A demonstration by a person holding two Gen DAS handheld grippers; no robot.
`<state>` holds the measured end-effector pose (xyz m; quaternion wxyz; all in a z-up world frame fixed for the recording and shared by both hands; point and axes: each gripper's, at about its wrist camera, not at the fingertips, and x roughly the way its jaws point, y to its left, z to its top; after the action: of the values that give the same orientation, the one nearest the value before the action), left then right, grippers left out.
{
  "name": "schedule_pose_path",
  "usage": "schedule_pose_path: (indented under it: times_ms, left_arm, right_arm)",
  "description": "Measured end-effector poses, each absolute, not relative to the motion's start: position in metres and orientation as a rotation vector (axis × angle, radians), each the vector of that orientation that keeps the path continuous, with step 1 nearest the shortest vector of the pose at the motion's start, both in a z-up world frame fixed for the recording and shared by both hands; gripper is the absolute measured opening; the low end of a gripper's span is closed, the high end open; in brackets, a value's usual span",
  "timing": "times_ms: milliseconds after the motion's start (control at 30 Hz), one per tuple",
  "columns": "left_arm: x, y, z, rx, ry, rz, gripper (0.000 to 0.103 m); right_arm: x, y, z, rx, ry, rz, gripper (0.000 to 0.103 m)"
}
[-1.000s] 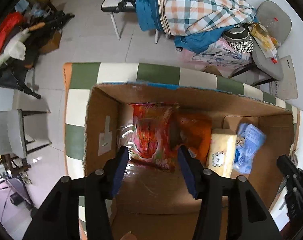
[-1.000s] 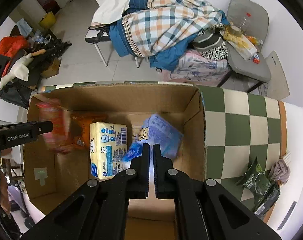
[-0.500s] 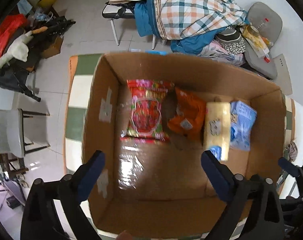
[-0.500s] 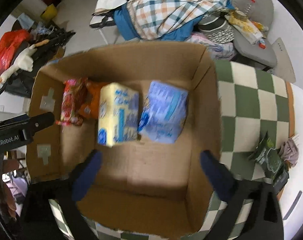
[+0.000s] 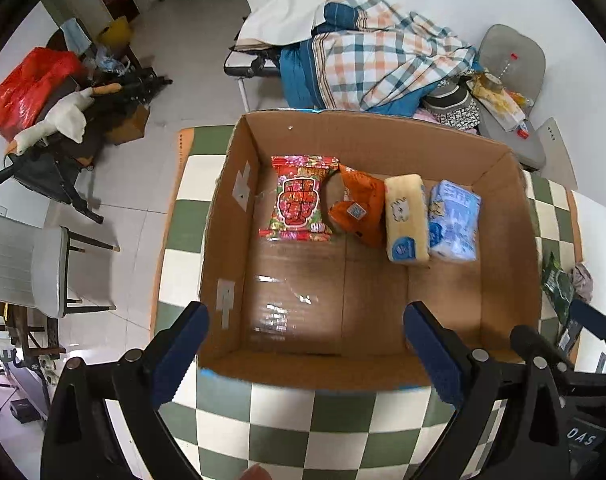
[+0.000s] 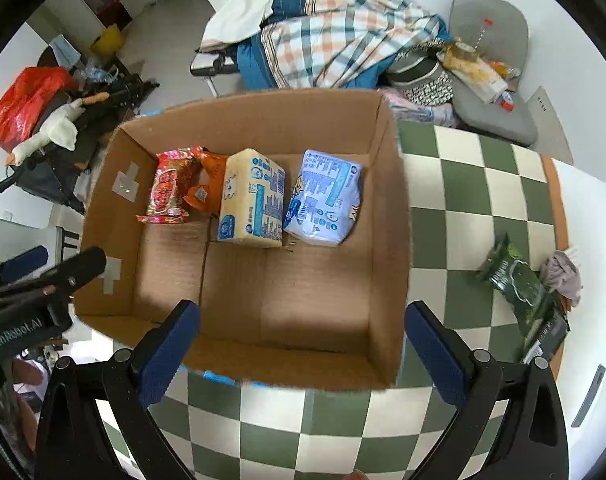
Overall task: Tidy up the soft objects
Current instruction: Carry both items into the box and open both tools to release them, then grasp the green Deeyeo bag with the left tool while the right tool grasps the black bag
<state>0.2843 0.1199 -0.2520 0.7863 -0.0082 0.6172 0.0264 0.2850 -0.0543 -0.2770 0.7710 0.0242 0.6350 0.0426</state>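
An open cardboard box [image 5: 499, 284] [image 6: 387, 240] stands on a green-and-white checked table. Along its far side lie a red snack bag [image 5: 301, 200] [image 6: 169, 186], an orange bag [image 5: 361, 208] [image 6: 207, 190], a yellow tissue pack [image 5: 405, 218] [image 6: 253, 198] and a blue tissue pack [image 5: 453, 220] [image 6: 327, 198]. My left gripper [image 5: 305, 352] hangs above the box's near edge, open and empty. My right gripper [image 6: 301, 346] is also open and empty, above the near right part of the box. On the table right of the box lie dark green packets [image 6: 519, 280] and a small greyish cloth [image 6: 563, 274].
The checked table [image 6: 475, 184] continues right of the box to an orange-trimmed edge. Behind it stand a folding bed with plaid bedding [image 5: 375, 64], a grey chair [image 6: 491, 76] with clutter, and floor clutter at left. A white chair [image 5: 27, 264] stands left of the table.
Both grippers have opened wide, letting go of the red snack bag and the blue tissue pack, and have drawn up and back out of the box toward its near edge.
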Motion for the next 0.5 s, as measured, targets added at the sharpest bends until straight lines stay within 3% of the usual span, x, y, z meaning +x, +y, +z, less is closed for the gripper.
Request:
schedule_pose_path:
  times_ms: [300,500]
  left_arm:
    - [0.25,0.111,-0.217,-0.042,1.281,0.043,0.1]
    - [0.254,0.085,-0.179,-0.019,1.219,-0.003,0.1]
  right_arm:
    - [0.249,-0.062,-0.227,0.072,1.299,0.127,0.103]
    - [0.236,-0.093,-0.196,0.229,1.215,0.159,0.103]
